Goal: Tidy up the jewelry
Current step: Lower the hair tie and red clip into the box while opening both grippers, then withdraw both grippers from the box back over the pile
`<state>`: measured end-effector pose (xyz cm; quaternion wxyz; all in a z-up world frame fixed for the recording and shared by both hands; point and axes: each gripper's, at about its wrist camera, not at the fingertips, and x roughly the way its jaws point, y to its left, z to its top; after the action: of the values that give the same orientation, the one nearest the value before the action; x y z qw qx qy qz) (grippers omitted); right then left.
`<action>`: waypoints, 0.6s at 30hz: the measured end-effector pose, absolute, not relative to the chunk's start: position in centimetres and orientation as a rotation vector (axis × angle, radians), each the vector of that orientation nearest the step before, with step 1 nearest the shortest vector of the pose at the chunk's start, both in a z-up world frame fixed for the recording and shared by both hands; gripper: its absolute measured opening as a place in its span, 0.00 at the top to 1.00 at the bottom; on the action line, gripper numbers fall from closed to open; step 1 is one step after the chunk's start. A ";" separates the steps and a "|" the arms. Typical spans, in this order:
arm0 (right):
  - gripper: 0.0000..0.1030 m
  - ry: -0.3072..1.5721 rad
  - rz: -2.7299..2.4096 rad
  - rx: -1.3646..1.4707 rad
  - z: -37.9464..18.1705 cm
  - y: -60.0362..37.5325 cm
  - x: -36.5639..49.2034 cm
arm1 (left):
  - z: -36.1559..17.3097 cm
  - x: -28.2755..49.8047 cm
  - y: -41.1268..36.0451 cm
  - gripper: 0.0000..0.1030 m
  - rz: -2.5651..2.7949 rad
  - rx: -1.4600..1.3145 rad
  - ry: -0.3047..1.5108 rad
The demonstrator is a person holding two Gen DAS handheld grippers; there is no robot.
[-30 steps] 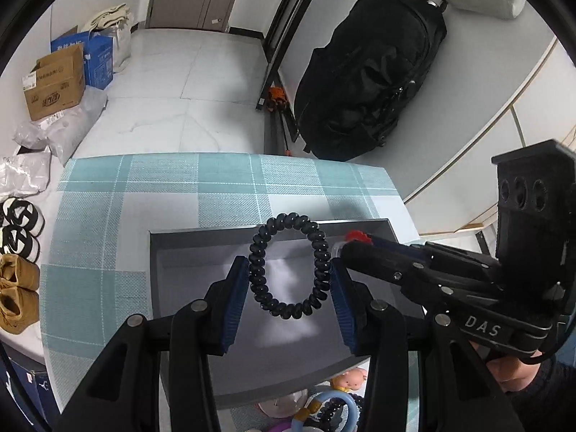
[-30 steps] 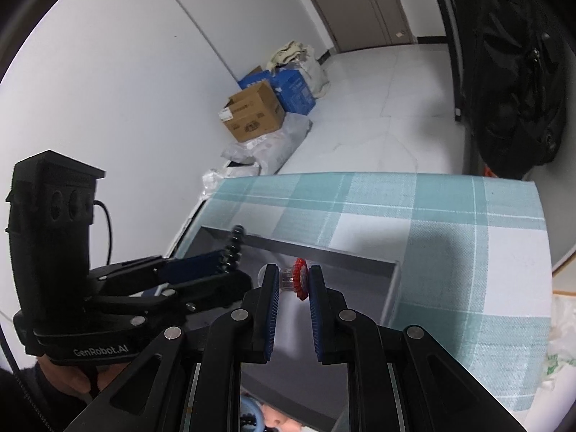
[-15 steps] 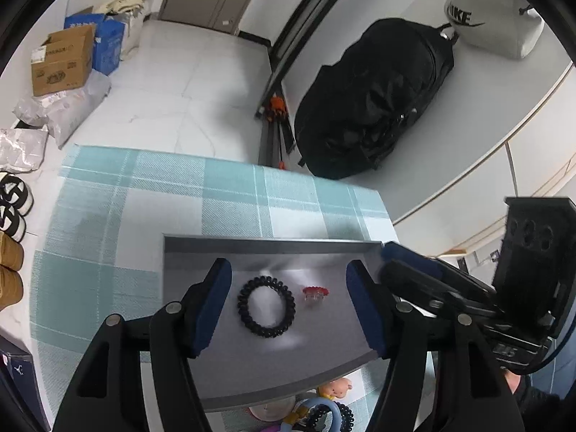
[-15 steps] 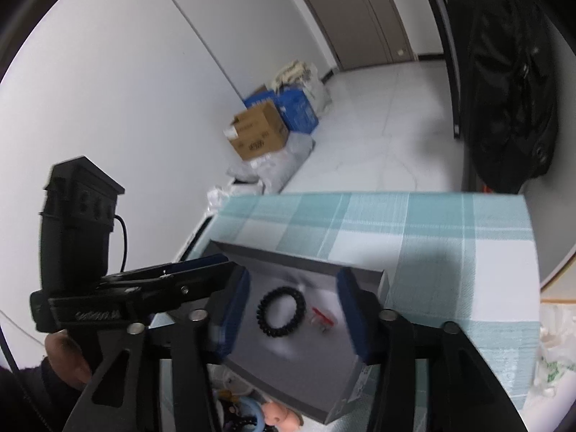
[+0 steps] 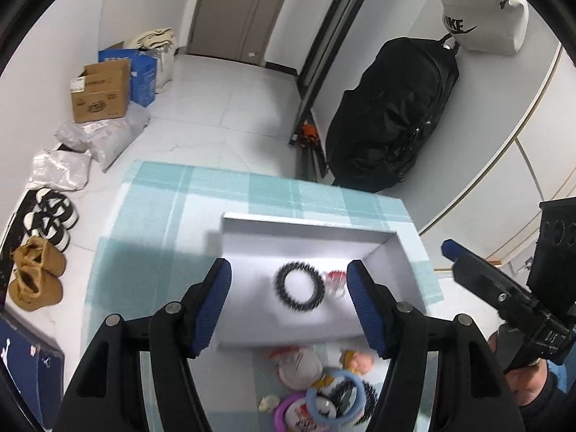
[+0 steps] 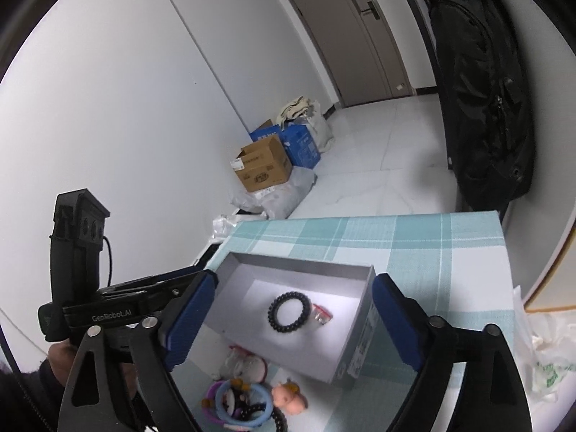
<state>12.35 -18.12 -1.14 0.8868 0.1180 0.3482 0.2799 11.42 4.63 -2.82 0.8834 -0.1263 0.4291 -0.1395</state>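
Observation:
A grey open box [image 5: 309, 230] [image 6: 298, 265] sits on the teal checked tablecloth. Inside it lie a black spiral hair tie [image 5: 299, 286] [image 6: 290, 311] and a small red and clear clip [image 5: 334, 280] [image 6: 320, 316] beside it. My left gripper [image 5: 289, 304] is open and empty, raised above the box's near side. My right gripper [image 6: 291, 318] is open and empty, also above the box. A pile of loose jewelry and small toys [image 5: 320, 388] [image 6: 244, 396] lies on the cloth in front of the box.
The table's far edge [image 5: 252, 172] drops to a white tiled floor. A black backpack [image 5: 388, 115] hangs at the right wall. Boxes and bags [image 5: 108, 90] and shoes [image 5: 39, 252] lie on the floor at left. A plastic bag [image 6: 540, 352] lies at the table's right.
Both grippers opened and let go: the hair tie and the red clip dropped into the box. Both grippers then rose up and back from the box.

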 end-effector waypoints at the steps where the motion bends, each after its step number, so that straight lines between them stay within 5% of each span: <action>1: 0.07 0.726 0.583 0.244 -1.1 -18.1 12.0 | -2.9 11.1 4.7 0.40 -0.287 -0.265 0.899; 18: 0.00 0.848 0.576 0.238 -3.4 -18.1 6.9 | -5.6 4.6 2.6 0.39 -0.299 -0.197 1.038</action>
<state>6.87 -18.06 -3.42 0.8647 0.1134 0.4047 0.2749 4.63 2.64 -5.63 0.8532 -0.0935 0.4931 -0.1420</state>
